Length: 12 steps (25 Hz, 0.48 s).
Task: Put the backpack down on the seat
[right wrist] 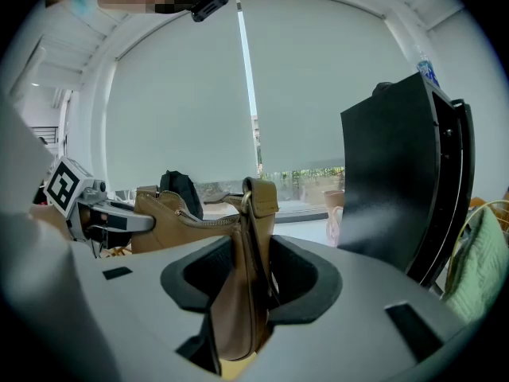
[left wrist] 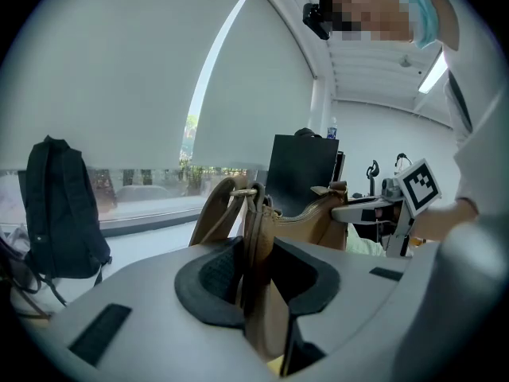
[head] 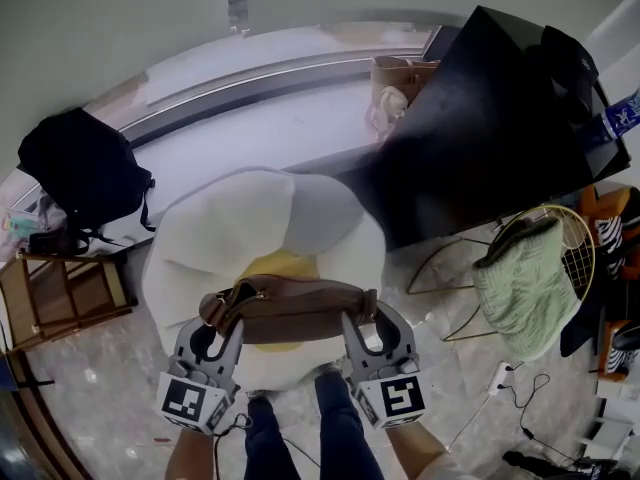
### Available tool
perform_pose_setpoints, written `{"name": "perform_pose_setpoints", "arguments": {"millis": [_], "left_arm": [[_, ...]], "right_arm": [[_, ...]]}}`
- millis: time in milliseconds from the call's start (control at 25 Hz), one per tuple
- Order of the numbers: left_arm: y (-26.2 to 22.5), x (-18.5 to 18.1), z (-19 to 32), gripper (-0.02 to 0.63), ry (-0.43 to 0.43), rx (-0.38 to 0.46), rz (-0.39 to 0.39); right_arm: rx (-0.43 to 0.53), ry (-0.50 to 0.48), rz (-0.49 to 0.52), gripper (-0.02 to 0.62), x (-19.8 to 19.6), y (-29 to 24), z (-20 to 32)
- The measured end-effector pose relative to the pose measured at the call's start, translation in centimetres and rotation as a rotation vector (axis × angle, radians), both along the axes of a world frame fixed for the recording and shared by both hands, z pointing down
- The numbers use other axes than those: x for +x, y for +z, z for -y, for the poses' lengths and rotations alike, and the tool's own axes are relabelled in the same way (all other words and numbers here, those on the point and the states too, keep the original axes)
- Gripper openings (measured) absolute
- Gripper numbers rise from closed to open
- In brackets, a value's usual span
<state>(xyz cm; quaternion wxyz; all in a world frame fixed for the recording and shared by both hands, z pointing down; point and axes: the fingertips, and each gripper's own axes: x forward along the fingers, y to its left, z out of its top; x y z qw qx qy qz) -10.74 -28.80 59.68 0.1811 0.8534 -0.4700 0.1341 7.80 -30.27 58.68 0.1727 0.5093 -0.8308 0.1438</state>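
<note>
A brown leather bag [head: 290, 310] hangs between my two grippers, just above a white, petal-shaped seat [head: 200, 248] with a yellow centre [head: 285, 264]. My left gripper [head: 222, 330] is shut on the bag's left end, at the strap ring [left wrist: 242, 193]. My right gripper [head: 362, 330] is shut on the bag's right end [right wrist: 246, 293]. In the left gripper view the brown leather [left wrist: 258, 293] fills the gap between the pads. The bag's zipped top edge [right wrist: 199, 221] sags between the two grips.
A black backpack [head: 85, 173] leans at the window ledge to the left, above a wooden rack [head: 60, 298]. A big black panel [head: 480, 128] stands at the right, with a tan bag [head: 400, 83] behind it. A wire chair with green cloth [head: 530, 278] is further right.
</note>
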Motion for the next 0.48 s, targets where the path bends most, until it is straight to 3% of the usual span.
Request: {"name": "perform_pose_setpoints", "arguments": {"millis": [160, 480], "left_arm": [[2.8, -0.2, 1.2, 0.104, -0.014, -0.015, 0.013], [9.1, 0.0, 2.5, 0.104, -0.015, -0.038, 0.032]], "right_arm": [[-0.054, -0.003, -0.008, 0.172, -0.1, 3.1, 1.1], [-0.067, -0.009, -0.004, 0.172, 0.1, 9.5, 2.6]]}}
